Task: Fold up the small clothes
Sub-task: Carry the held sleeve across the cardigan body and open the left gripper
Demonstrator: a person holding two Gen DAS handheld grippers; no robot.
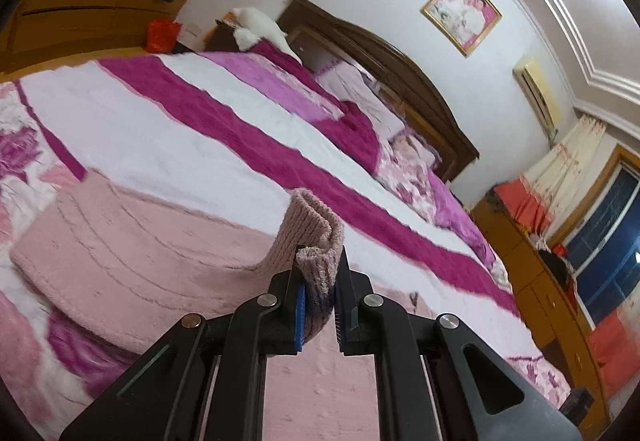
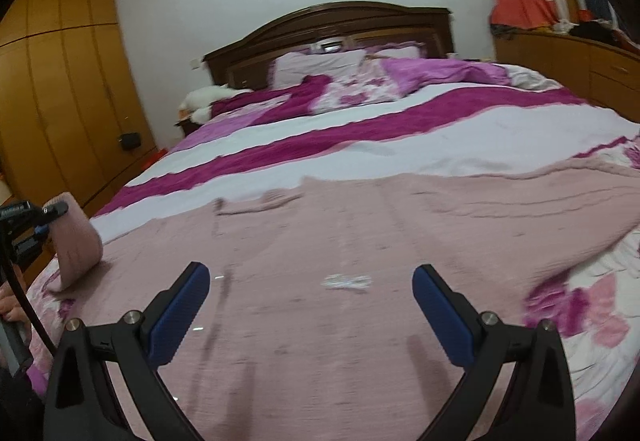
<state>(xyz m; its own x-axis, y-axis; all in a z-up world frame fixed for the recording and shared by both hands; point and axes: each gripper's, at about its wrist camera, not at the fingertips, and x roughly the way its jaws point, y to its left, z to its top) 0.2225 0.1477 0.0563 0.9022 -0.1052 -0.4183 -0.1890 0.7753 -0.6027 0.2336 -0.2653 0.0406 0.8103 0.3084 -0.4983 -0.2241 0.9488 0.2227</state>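
No text, label, brand, number or sign can be read in either view. The left gripper [image 2: 24,211], seen at the left edge of the right wrist view, carries a small pale strip with printing on it, but the characters are too small and blurred to make out.

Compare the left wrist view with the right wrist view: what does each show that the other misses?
Only the left wrist view shows the left gripper up close, shut on the ribbed cuff of the pink sweater. Only the right wrist view shows the right gripper open, nothing between its blue pads, over the sweater's spread body. Both show the sweater, the striped bedspread, headboard and framed picture.
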